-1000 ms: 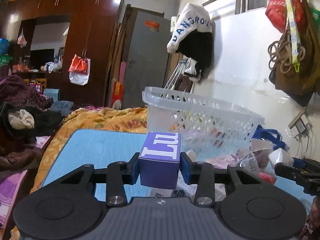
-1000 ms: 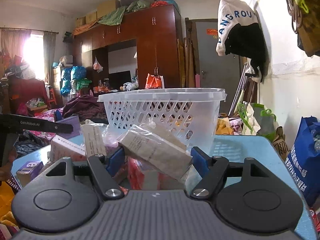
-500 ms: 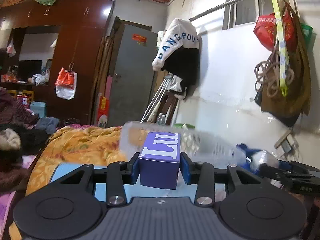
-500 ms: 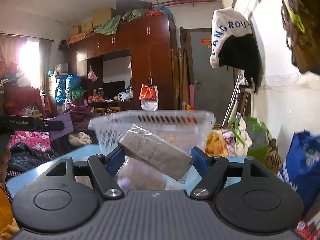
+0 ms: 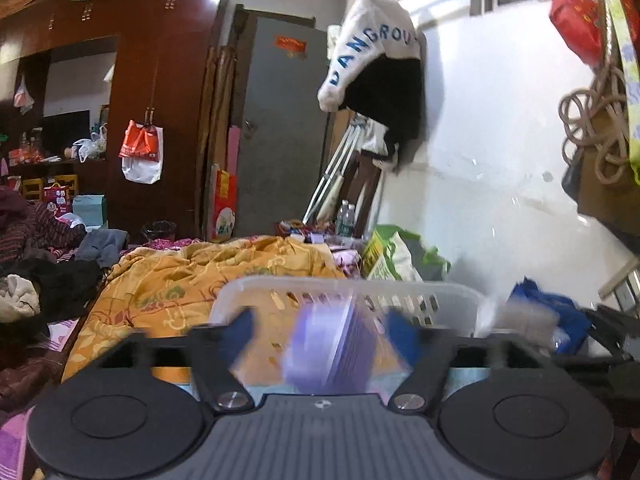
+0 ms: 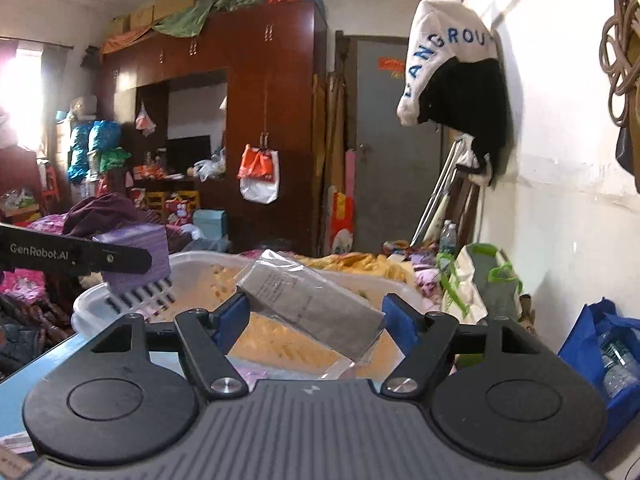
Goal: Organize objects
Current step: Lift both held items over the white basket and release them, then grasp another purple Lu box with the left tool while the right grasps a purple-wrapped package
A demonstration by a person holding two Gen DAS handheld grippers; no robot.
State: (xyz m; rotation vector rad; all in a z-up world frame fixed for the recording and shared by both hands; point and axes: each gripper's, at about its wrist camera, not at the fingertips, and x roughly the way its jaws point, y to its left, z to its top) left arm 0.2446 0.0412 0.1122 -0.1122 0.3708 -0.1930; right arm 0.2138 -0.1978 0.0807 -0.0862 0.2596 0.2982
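My left gripper has opened wide, and the purple box shows as a blur between its spread blue pads, falling just above the white plastic basket. The right wrist view shows the same purple box at the left gripper's finger, over the basket's near rim. My right gripper is shut on a grey packet in clear wrap, tilted, held above the basket.
The basket stands on a blue table. An orange quilt lies on the bed behind it. A blue bag with bottles stands at the right by the white wall. A wardrobe and a grey door are at the back.
Both grippers rose and moved forward over the basket. The left gripper opened and let go of the purple box. The right gripper kept its hold on the packet.
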